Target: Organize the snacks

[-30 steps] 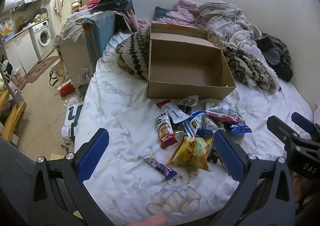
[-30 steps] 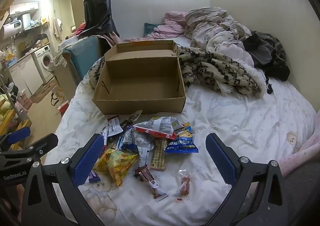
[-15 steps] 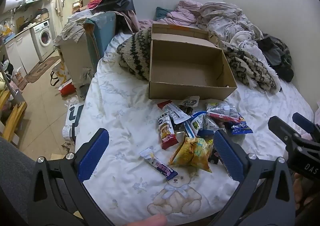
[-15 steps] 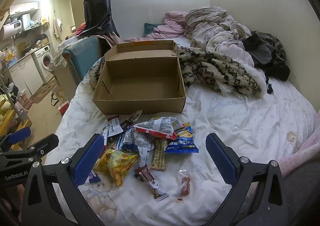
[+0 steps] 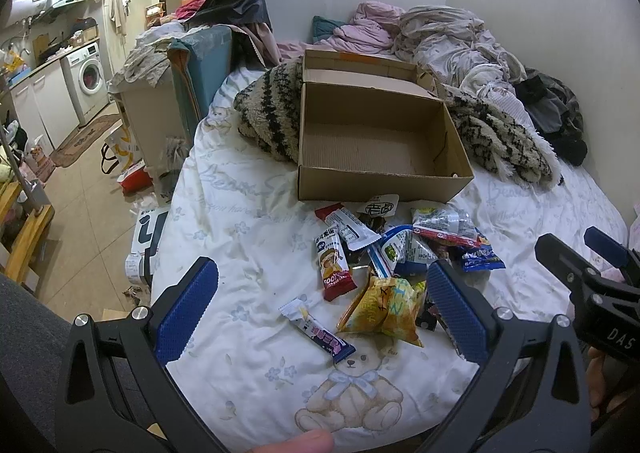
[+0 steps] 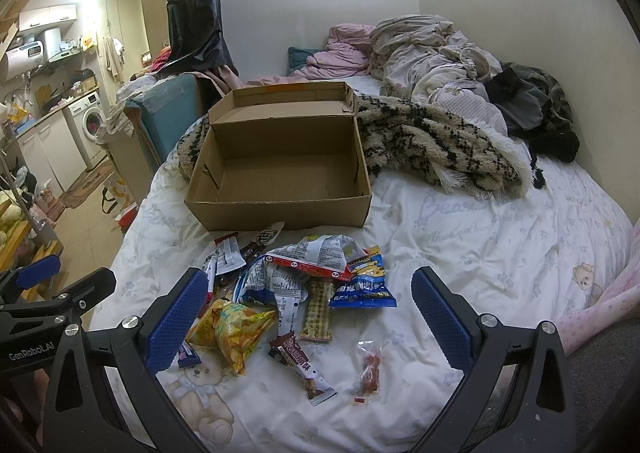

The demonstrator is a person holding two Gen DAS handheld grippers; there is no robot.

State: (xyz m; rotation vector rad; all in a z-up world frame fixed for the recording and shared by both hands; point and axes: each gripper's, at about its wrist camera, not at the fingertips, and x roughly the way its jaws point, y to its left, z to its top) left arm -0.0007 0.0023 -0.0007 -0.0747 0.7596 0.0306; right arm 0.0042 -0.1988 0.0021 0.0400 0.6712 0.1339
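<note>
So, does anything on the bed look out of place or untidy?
Yes. The snack packets lie in a loose, overlapping heap on the sheet, while the cardboard box behind them is open and empty. Nothing looks spilled or torn.

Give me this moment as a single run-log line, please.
left gripper: open, empty | right gripper: open, empty | cardboard box: empty | snack packets: loose on bed, in front of box

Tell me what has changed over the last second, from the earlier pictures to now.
Almost nothing. The left gripper has eased very slightly forward, so the cardboard box sits a touch lower in its view; the right gripper has not visibly moved. Both remain open and hold nothing. The snack packets lie untouched on the bedsheet, and the box is still empty.
</note>
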